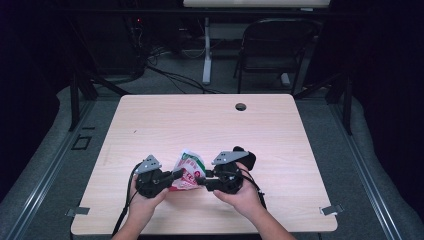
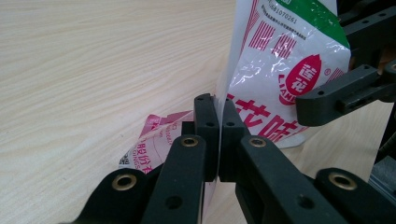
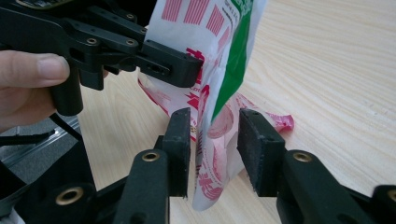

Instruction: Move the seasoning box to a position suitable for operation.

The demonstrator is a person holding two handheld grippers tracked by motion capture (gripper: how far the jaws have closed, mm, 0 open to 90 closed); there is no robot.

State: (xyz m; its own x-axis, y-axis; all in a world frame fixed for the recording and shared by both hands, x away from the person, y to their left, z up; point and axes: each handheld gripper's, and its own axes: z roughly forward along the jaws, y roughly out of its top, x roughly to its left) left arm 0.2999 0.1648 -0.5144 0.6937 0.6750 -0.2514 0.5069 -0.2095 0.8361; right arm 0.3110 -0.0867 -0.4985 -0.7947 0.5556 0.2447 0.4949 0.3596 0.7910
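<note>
The left tool (image 2: 218, 122) is clamped on one edge of the plastic bag (image 2: 285, 70); the right tool (image 3: 215, 144) stands apart, its pads either side of the bag's opposite edge but not pressing; the bag hangs in the lower middle of the high view, just over the tabletop (image 1: 210, 120); the thin film could slide or crumple out sideways before the right tool bites, or tear if pulled unevenly

The high view is looking down on the tabletop (image 1: 150, 120); both gripper views are closing in (sharing the packet (image 2: 280, 60)).
</note>
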